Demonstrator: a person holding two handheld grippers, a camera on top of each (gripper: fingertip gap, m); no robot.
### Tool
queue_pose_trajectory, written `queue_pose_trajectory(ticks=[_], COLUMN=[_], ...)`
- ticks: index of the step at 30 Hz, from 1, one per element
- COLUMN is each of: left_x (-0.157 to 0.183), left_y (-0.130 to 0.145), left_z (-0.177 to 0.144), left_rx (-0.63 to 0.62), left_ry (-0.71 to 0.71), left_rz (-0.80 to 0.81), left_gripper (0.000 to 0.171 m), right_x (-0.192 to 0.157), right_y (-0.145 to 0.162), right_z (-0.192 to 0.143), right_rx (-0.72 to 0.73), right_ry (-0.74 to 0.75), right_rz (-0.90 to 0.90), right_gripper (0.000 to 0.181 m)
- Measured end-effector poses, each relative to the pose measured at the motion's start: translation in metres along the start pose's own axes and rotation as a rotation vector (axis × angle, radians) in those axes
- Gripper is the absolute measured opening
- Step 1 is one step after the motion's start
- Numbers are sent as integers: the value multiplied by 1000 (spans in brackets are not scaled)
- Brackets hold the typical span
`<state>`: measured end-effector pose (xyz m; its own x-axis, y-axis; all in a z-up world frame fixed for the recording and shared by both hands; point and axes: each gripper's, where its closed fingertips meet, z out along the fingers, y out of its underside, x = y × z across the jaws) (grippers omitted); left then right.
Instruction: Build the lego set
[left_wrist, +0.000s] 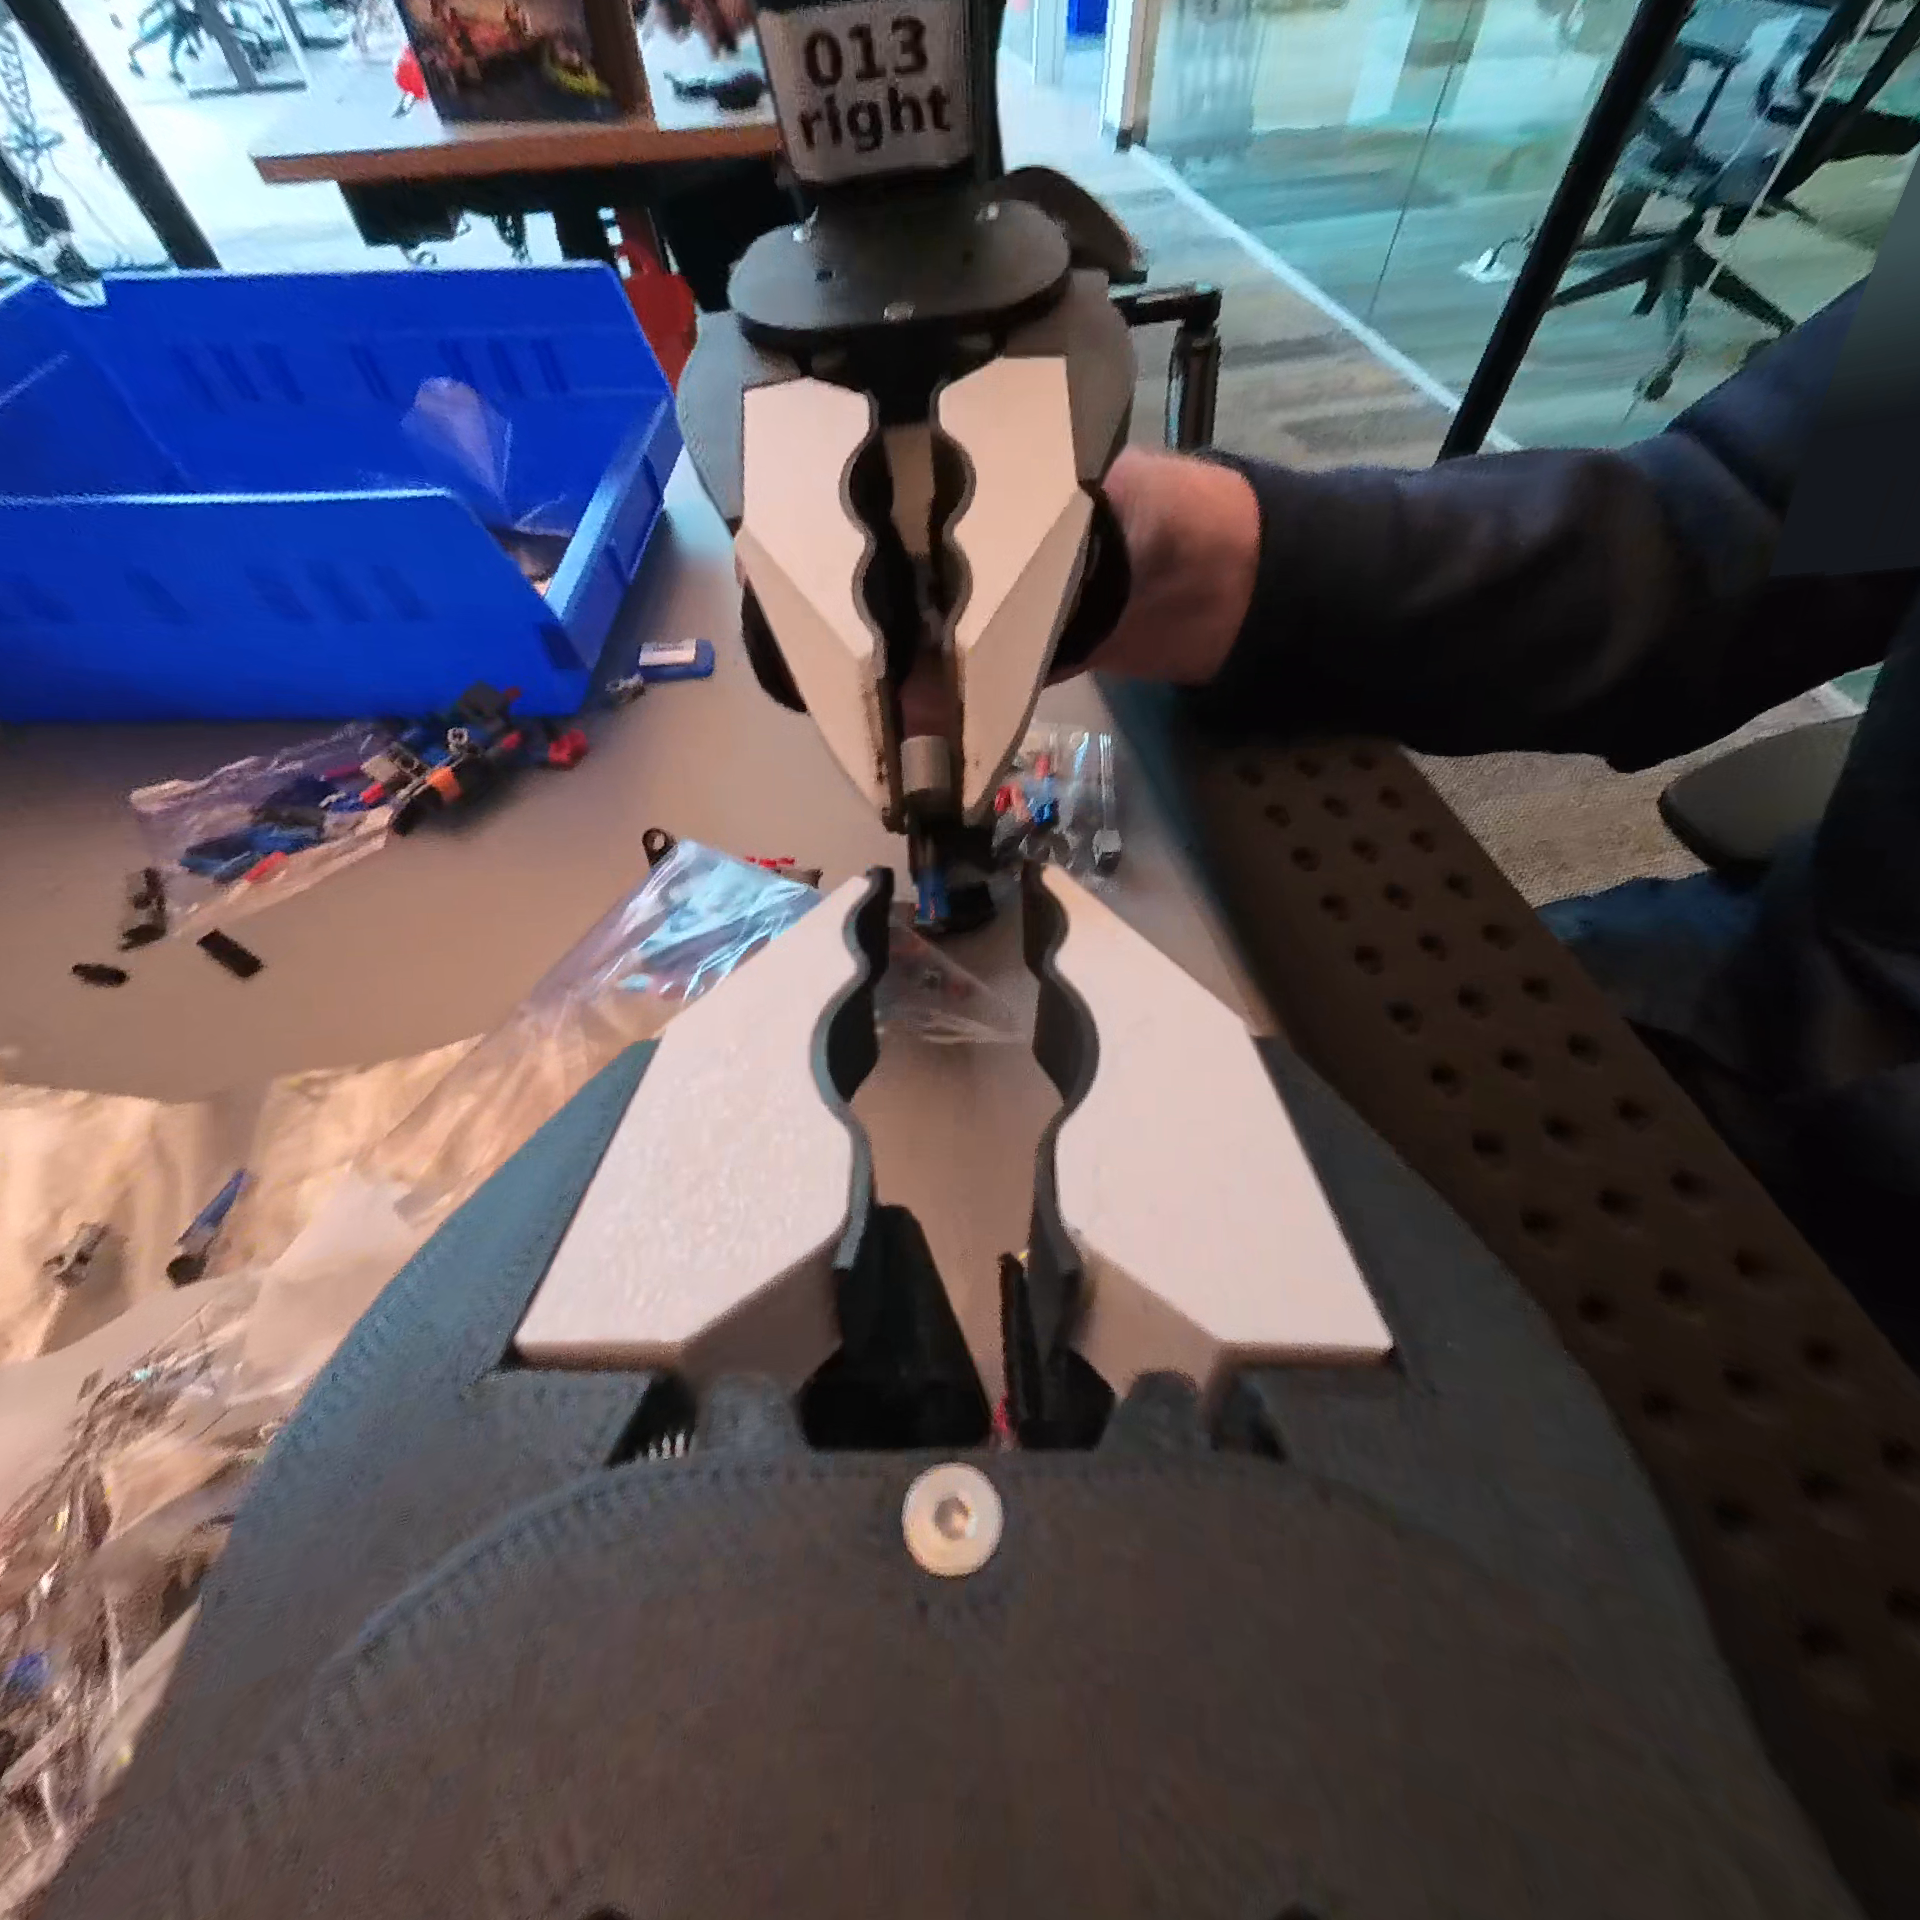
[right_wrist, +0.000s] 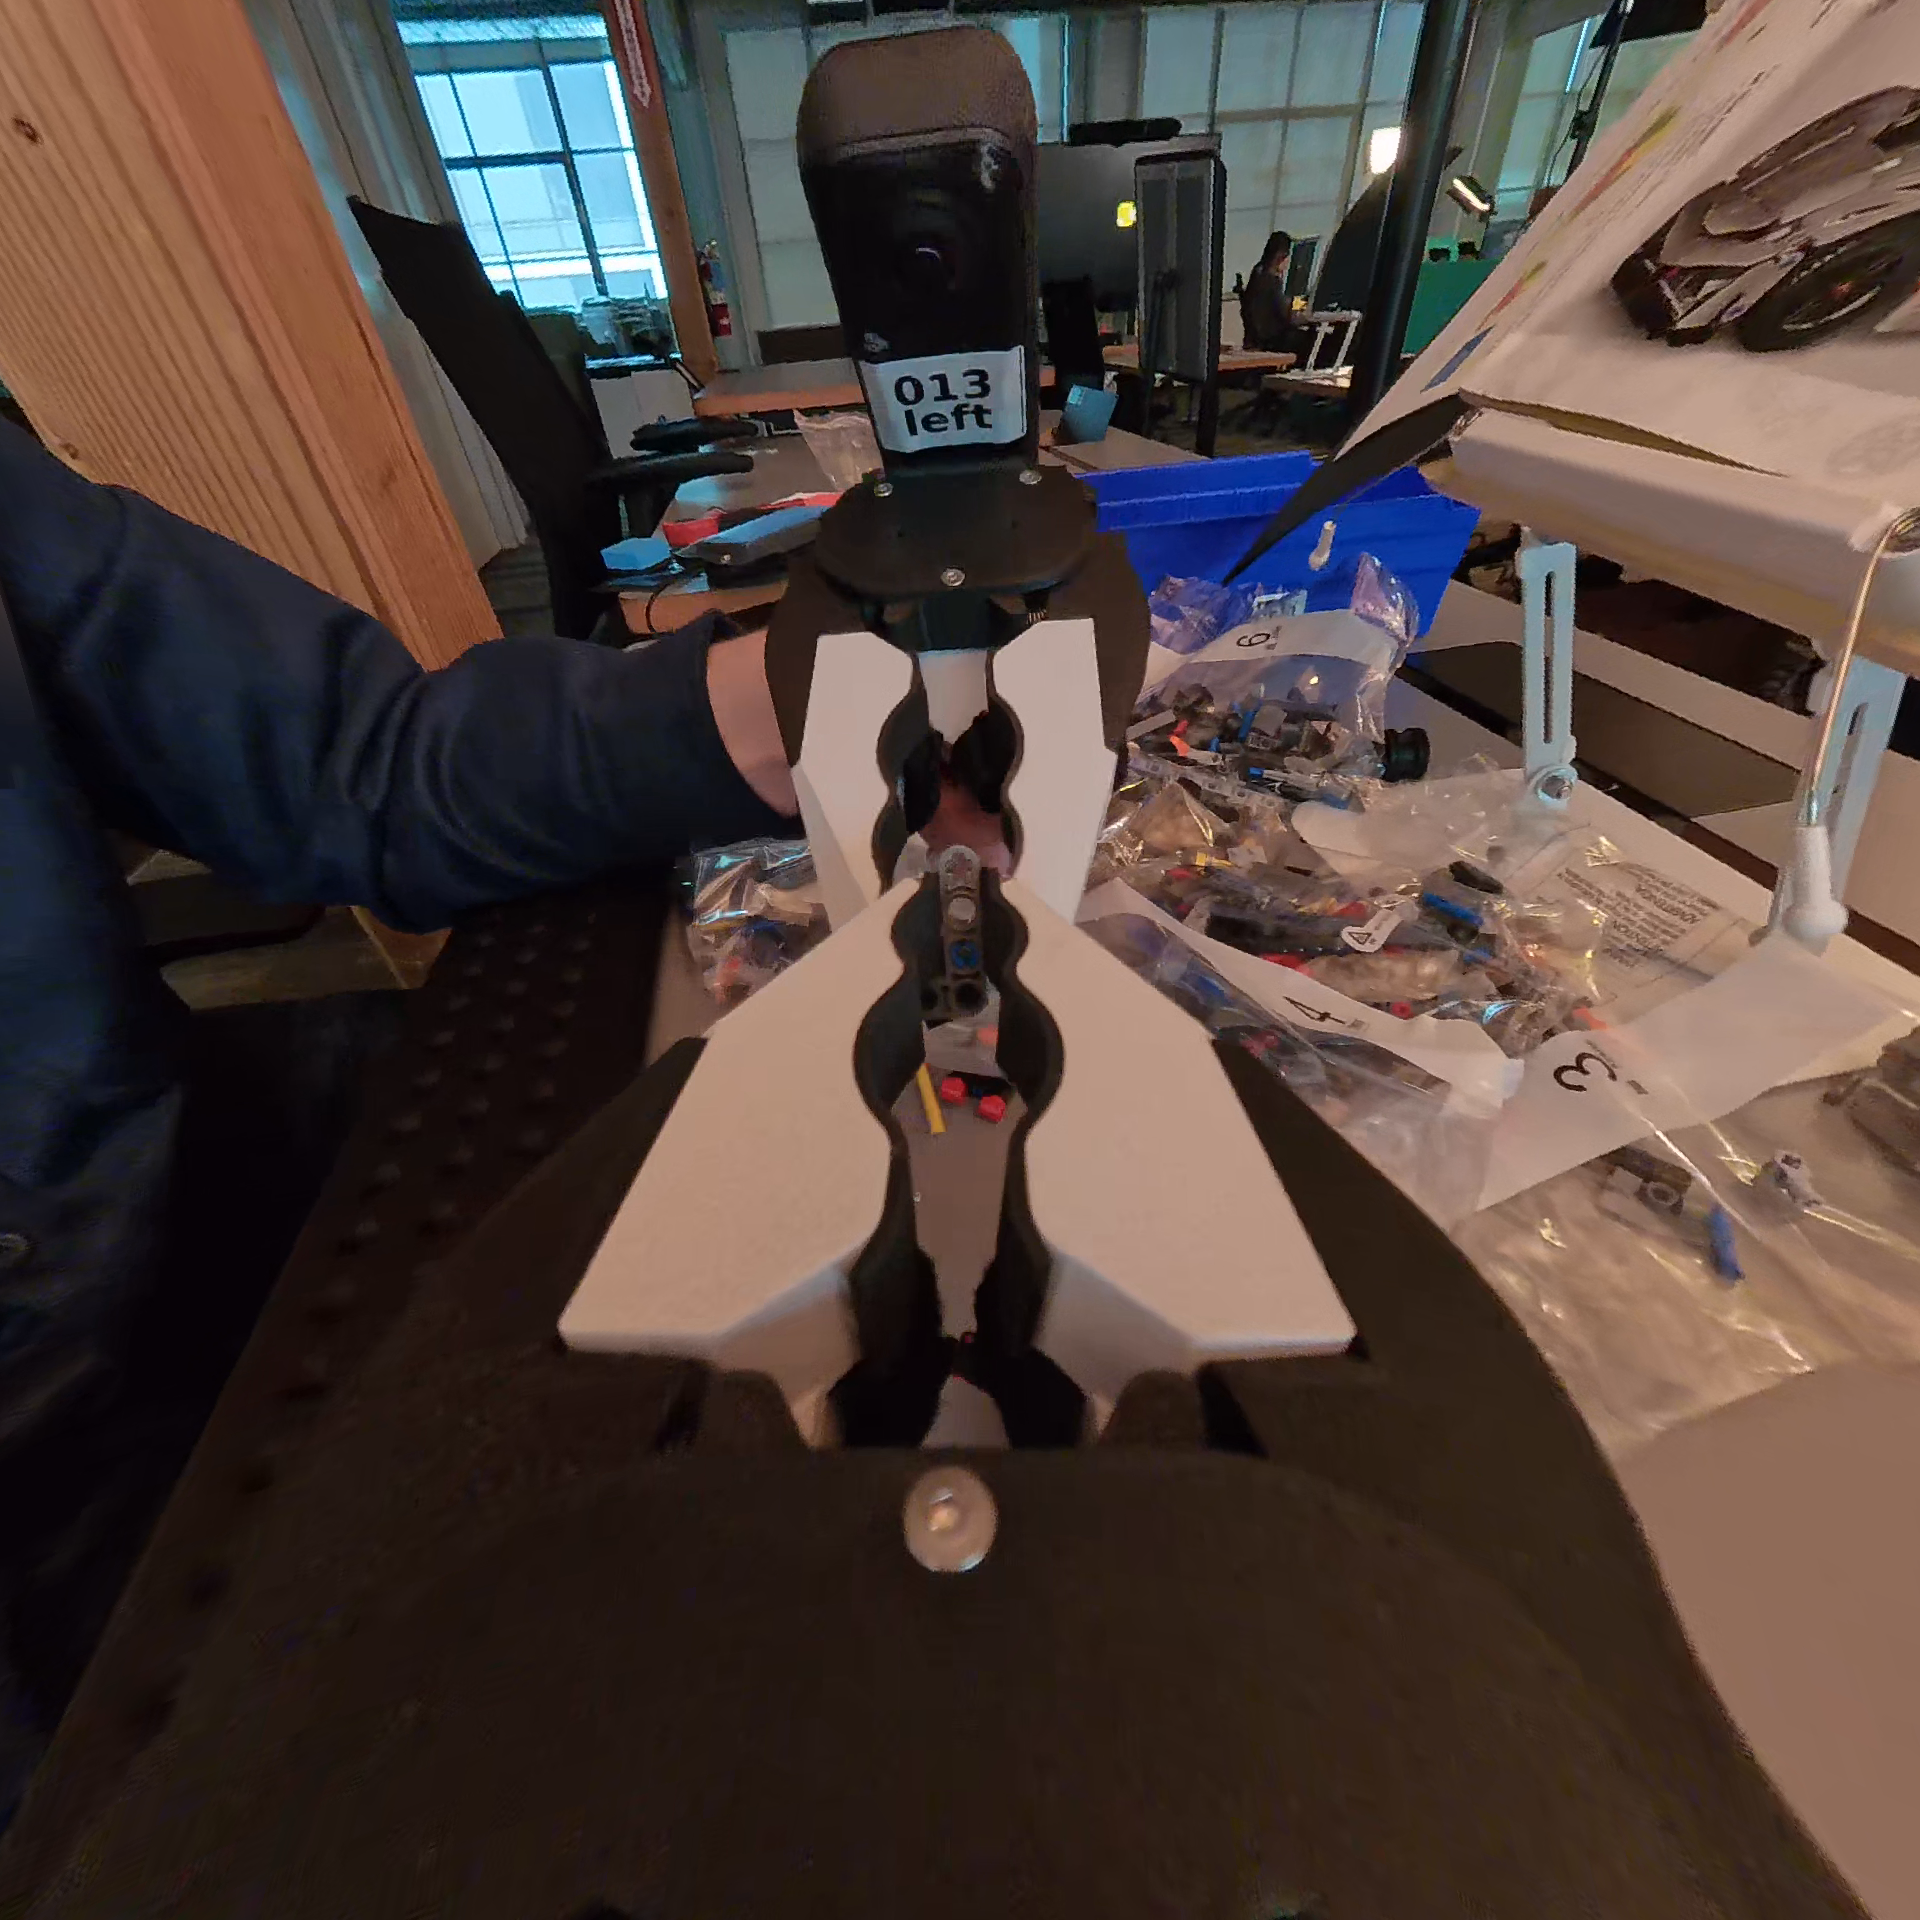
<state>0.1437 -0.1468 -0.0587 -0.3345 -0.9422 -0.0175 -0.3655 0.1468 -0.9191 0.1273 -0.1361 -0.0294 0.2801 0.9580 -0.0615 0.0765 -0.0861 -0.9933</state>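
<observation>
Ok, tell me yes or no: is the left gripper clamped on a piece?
No: the left gripper stands open with nothing between its fingers, while the right gripper holds the small lego assembly.

left tool (left_wrist: 956, 883) open | right tool (left_wrist: 930, 821) gripping small lego assembly (left_wrist: 945, 894) | blue bin (left_wrist: 312, 488) behind

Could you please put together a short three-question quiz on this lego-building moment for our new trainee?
1. True or false: the left tongs are clamped on a piece.
2. What do the right tongs hold: A) a dark lego beam, B) a plastic bag, C) nothing?
3. What colour is the storage bin on the table?

Key: 1 false, they are open; 2 A; 3 blue.
</observation>
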Motion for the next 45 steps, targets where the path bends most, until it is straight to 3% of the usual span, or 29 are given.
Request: queue_pose_trajectory(ticks=[3,13,24,32,33,34,35,36,40,45], left_x=[1,-4,-6,-6,-14,-19,-21,-20,-16,-11], left_y=[-7,-8,4,3,9,1,-13,-17,-6,-7], left_z=[0,-10,-4,-23,-35,-53,-71,-77,-52,-51], left_rx=[42,35,-65,-79,-102,-29,84,113,41,102], left_ry=[7,-48,-93,-124,-175,-198,-202,-192,-159,-91], left_rz=[-3,55,124,182,178,147,113,104,109,72], left_gripper=[15,13,14,13,14,13,13,13,14,14], right_x=[-1,5,4,2,5,6,9,13,3,1], right_y=[-1,3,17,12,1,-16,-20,-13,18,25], right_z=[1,-7,-1,-7,-22,-40,-49,-46,-13,-17], right_rx=[1,-8,-128,-138,-68,36,66,24,-149,-164], right_ry=[1,22,56,83,100,99,113,132,52,19], right_rz=[-14,28,-21,-67,-53,-30,-22,-24,-28,9], right_gripper=[4,11,5,4,4,4,4,4,5,5])
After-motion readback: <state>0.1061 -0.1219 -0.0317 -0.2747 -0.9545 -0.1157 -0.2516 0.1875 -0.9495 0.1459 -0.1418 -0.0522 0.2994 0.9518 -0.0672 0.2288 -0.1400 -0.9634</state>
